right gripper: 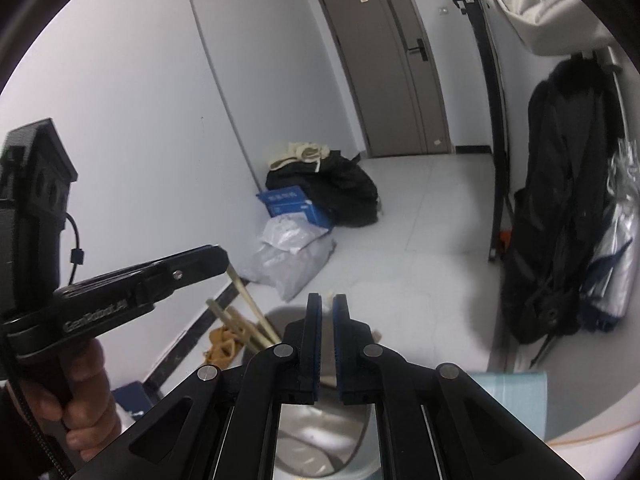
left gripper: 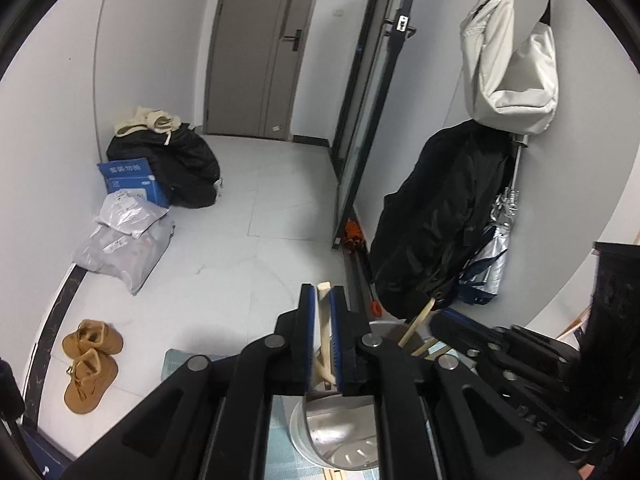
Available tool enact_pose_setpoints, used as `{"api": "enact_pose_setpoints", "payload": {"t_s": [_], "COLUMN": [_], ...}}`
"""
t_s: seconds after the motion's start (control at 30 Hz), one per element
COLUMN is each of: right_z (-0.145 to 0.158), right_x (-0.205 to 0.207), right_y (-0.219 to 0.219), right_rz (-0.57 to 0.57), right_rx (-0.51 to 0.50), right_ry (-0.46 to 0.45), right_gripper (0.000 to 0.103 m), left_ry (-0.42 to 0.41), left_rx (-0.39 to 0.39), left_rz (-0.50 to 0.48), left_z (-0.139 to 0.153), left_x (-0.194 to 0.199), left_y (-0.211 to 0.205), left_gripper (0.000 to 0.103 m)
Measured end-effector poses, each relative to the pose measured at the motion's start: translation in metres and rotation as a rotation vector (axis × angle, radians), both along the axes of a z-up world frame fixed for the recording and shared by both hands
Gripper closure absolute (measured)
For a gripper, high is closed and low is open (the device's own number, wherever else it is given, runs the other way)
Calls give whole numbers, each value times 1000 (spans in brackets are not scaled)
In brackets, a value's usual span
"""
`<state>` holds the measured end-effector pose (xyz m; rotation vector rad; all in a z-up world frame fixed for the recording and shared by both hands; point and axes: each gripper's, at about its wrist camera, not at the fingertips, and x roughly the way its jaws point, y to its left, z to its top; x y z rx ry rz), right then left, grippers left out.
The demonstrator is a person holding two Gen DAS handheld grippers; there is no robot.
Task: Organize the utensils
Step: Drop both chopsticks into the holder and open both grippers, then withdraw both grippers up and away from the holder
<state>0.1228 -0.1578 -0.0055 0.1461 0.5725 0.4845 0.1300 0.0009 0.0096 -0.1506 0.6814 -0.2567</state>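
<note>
A round metal utensil holder (left gripper: 334, 430) stands on a pale blue checked mat (left gripper: 280, 448), right under both grippers. My left gripper (left gripper: 323, 291) is shut on a pale wooden utensil handle (left gripper: 325, 332) that slants down into the holder. Other wooden sticks (left gripper: 416, 326) lean in it. My right gripper (left gripper: 435, 317) hovers at the holder's right rim. In the right wrist view my right gripper (right gripper: 327, 300) is nearly closed, with a pale sliver (right gripper: 330, 293) at its tip above the holder (right gripper: 312, 432). The left gripper (right gripper: 223, 259) pinches a wooden stick (right gripper: 244, 292).
A person's hand (right gripper: 80, 400) holds the left gripper's handle. Brown boots (left gripper: 90, 364), grey parcels (left gripper: 124, 240), a blue box (left gripper: 132, 180) and dark clothes lie on the floor by the wall. A black coat (left gripper: 432, 220) and a white bag (left gripper: 508, 60) hang on the right.
</note>
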Motion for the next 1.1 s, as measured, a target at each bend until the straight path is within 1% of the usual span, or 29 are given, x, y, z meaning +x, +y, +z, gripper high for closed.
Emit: {"api": "enact_pose_setpoints", "payload": {"t_s": [0.03, 0.1, 0.17, 0.23, 0.3, 0.33, 0.37, 0.4, 0.47, 0.53, 0.57, 0.6, 0.63, 0.67, 0.7, 0.73, 0.83, 0.87, 0.9, 0.93, 0.97, 1.0, 1.07, 1.1], "right_z": [-1, 2, 6, 7, 10, 10, 10, 9, 11, 12, 13, 15, 17, 18, 20, 21, 24, 25, 24, 23, 21, 19, 16, 13], "right_x": [-4, -13, -21, -28, -35, -41, -45, -51, -59, -72, -76, -79, -83, -88, -93, -99, -116, -121, -127, -130, -134, -138, -142, -145], "right_y": [-2, -7, -10, -14, -20, -25, -29, -35, -42, -49, -51, -53, -55, -57, -58, -58, -58, -58, -58, -58, -59, -59, -60, -60], "right_rz": [-3, -1, -7, -16, -32, -45, -61, -83, -111, -126, -134, -140, -145, -149, -157, -167, -181, -185, -196, -210, -222, -229, -235, -241], "right_rx": [3, 18, 15, 17, 22, 32, 38, 50, 63, 73, 76, 80, 86, 90, 90, 88, 91, 91, 86, 80, 75, 71, 66, 62], "right_ry": [-3, -18, -35, -42, -50, -62, -61, -54, -48, -63, -65, -64, -64, -70, -79, -87, -102, -107, -117, -126, -132, -132, -126, -124], "right_gripper": [97, 96, 91, 87, 85, 82, 77, 74, 63, 57, 54, 54, 54, 50, 48, 43, 36, 32, 29, 24, 22, 22, 22, 22], "left_ry": [11, 30, 45, 38, 33, 31, 30, 26, 6, -9, -16, -24, -29, -37, -45, -57, -81, -95, -107, -122, -129, -134, -140, -143], "left_rx": [2, -16, -11, -3, 4, 5, 1, -3, 2, 14, 21, 24, 26, 27, 26, 24, 19, 20, 26, 41, 47, 48, 52, 52], "left_rz": [8, 2, -12, -12, -4, 12, 20, 29, 45, 46, 49, 50, 53, 64, 74, 88, 109, 116, 128, 150, 157, 159, 167, 168], "left_z": [-1, -2, -1, 3, 5, 7, 8, 9, 15, 19, 22, 23, 25, 27, 28, 30, 33, 33, 33, 33, 33, 33, 31, 30], "left_x": [0, -2, -6, -13, -16, -20, -22, -24, -32, -39, -44, -49, -52, -58, -63, -70, -83, -87, -90, -93, -96, -99, -104, -107], "left_y": [1, 3, 2, 1, 2, 3, 5, 7, 7, 6, 5, 5, 5, 5, 5, 5, 7, 7, 7, 6, 6, 7, 7, 7], "left_gripper": [91, 89, 84, 83, 79, 72, 66, 63, 52, 51, 51, 50, 47, 41, 38, 32, 25, 19, 16, 13, 11, 11, 6, 6]}}
